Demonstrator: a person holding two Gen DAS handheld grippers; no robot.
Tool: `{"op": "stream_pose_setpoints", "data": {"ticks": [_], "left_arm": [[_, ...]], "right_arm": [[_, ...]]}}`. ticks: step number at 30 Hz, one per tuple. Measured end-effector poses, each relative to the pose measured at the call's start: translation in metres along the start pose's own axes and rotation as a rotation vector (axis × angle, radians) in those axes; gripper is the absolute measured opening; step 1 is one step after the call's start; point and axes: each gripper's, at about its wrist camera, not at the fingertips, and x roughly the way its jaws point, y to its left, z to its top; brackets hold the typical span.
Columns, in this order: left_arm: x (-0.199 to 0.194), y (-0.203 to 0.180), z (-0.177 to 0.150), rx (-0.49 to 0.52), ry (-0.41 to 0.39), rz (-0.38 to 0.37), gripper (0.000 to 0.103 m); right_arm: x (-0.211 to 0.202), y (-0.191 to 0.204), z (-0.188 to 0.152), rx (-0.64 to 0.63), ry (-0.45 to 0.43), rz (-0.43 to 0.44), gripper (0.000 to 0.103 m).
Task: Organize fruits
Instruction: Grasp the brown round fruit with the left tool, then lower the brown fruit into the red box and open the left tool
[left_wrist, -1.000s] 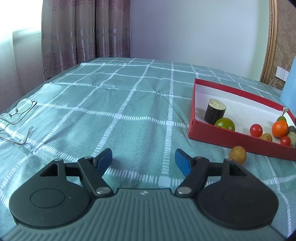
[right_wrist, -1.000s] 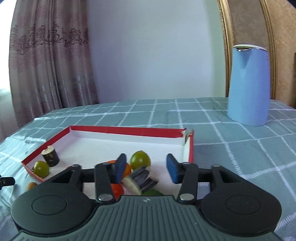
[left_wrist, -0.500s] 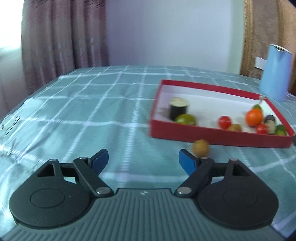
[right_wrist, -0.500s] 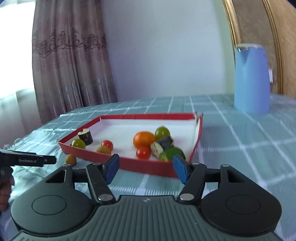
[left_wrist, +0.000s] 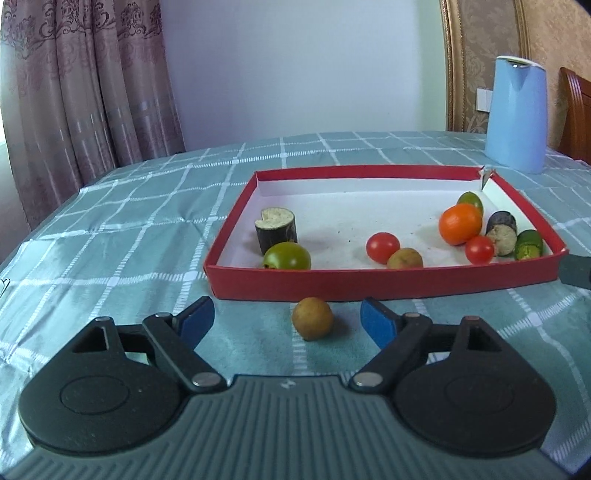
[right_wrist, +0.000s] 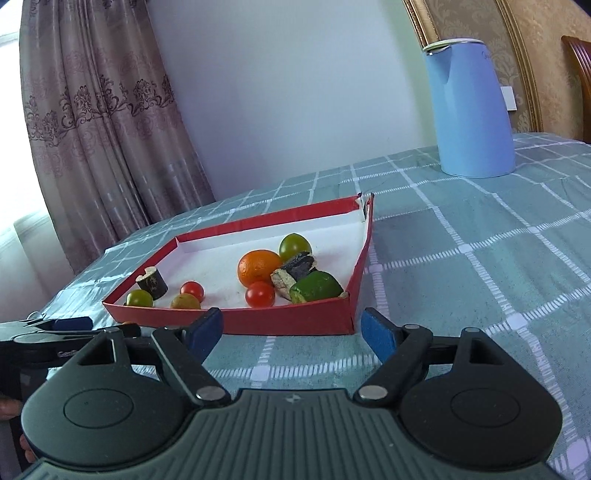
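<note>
A pale blue kettle (left_wrist: 516, 114) stands on the checked tablecloth (left_wrist: 147, 206) — patterned curtains (left_wrist: 85, 92) behind.

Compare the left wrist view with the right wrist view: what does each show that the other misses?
Only the left wrist view shows the brown fruit on the cloth outside the red tray, between the open left gripper pads, untouched. Only the right wrist view shows the open, empty right gripper in full. Both share the tray, orange, cherry tomatoes and blue kettle.

Partial lettering "Cen" on the left gripper (right_wrist: 66, 324).
</note>
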Motion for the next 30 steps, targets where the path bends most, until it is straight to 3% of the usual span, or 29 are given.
{"op": "stream_pose_setpoints", "data": {"ticks": [4,9,14,15,30], "left_arm": [[0.010,-0.005,0.000,0.019,0.039,0.013,0.081],[0.014,-0.004,0.000,0.011,0.056,0.000,0.065],[0.011,-0.006,-0.002,0.015,0.047,-0.033,0.027],[0.010,-0.007,-0.002,0.018,0.047,-0.037,0.024],[-0.010,-0.012,0.004,0.022,-0.031,-0.008,0.023]], "right_arm": [[-0.001,-0.001,0.000,0.010,-0.006,0.001,0.082],[-0.001,-0.003,0.000,0.020,-0.007,0.006,0.082],[-0.002,-0.004,0.000,0.030,-0.017,0.006,0.082],[-0.003,-0.005,0.000,0.032,-0.019,0.005,0.082],[-0.006,-0.006,-0.001,0.046,-0.037,0.003,0.082]]}}
